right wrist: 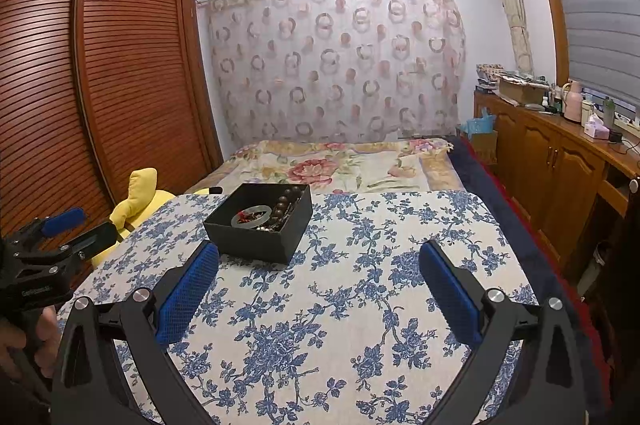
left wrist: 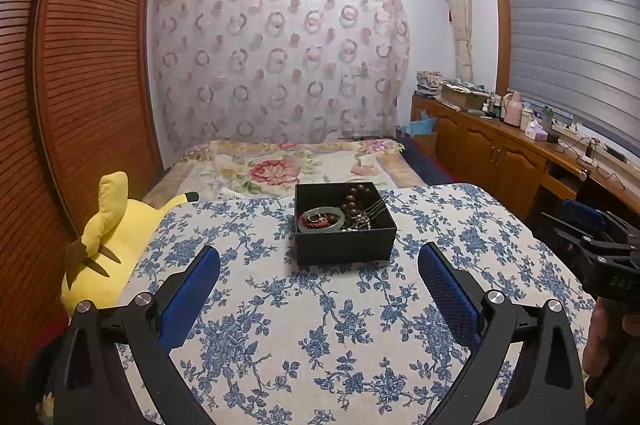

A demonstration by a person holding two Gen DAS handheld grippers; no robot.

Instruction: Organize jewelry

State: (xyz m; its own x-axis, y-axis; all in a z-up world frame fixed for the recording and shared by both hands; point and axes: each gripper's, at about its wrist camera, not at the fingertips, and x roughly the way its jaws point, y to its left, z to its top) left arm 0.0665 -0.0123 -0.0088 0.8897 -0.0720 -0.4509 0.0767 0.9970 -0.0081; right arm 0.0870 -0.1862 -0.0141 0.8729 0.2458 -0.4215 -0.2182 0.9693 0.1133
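Two grippers hang over a table covered with a blue-flowered cloth [left wrist: 320,325], each with its blue-padded fingers spread wide and nothing between them. In the left wrist view the left gripper [left wrist: 319,257] fills the bottom of the frame, and the right gripper [left wrist: 600,245] shows at the right edge, held by a hand [left wrist: 608,341] in the lower right corner. In the right wrist view the right gripper [right wrist: 319,257] takes up the bottom of the frame, while the left gripper [right wrist: 60,229] sits at the left edge.

Past the fingertips, near the far edge of the table, stands an open black box [left wrist: 344,245], in the middle of the frame in the left wrist view and left of centre in the right wrist view. Inside it lie a pale green bangle [left wrist: 321,219] with something red within its ring, a string of dark brown beads [left wrist: 354,203], and a dark metal pronged hairpin [left wrist: 376,209] leaning toward the box's right wall. All the jewelry visible is in the box.

At the left edge of the table a yellow plush toy [left wrist: 116,245] lies against it. Behind the table is a bed with a floral cover [left wrist: 280,165], then a patterned curtain [left wrist: 280,65] on the far wall. A slatted wooden wardrobe [left wrist: 88,65] fills the left side, and a wooden cabinet [left wrist: 500,153] runs along the right.
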